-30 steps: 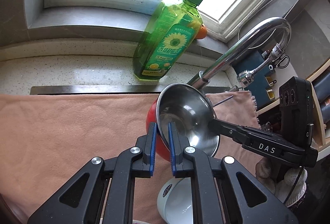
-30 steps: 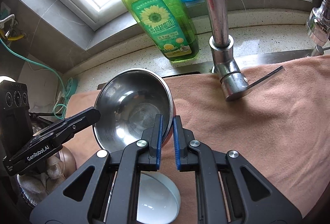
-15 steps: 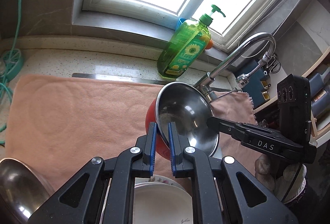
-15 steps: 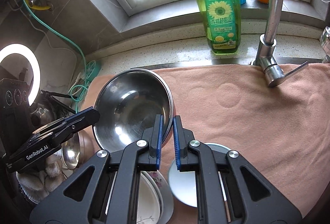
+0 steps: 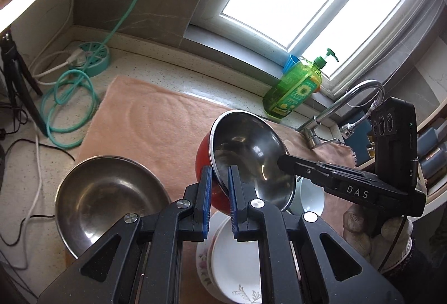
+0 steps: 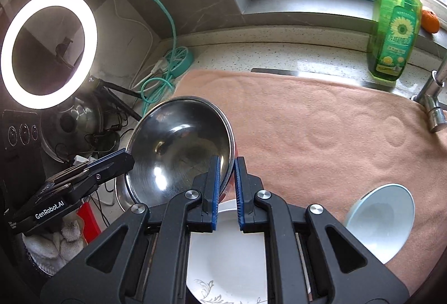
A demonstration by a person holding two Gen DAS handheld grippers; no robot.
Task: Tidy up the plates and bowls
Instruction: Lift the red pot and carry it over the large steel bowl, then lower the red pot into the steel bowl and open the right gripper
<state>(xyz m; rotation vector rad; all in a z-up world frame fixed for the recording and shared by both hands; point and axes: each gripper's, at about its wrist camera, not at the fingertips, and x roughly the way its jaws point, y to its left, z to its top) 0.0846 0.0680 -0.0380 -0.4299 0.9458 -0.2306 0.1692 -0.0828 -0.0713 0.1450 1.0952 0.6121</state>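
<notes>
A steel bowl with a red outside hangs tilted in the air above the pink towel. My left gripper is shut on its near rim. The right gripper is shut on the opposite rim and shows in the left wrist view as a black finger. Below lies a stack of white plates. A larger steel bowl sits at the left on the counter. A pale blue bowl rests on the towel to the right.
A green dish soap bottle and a chrome faucet stand at the far right by the window. A teal cable coils on the counter at the left. A lit ring light stands far left.
Both grippers, still shut on the bowl, have carried it leftward and slightly up, away from the faucet. The plate stack and the larger steel bowl have come into view.
</notes>
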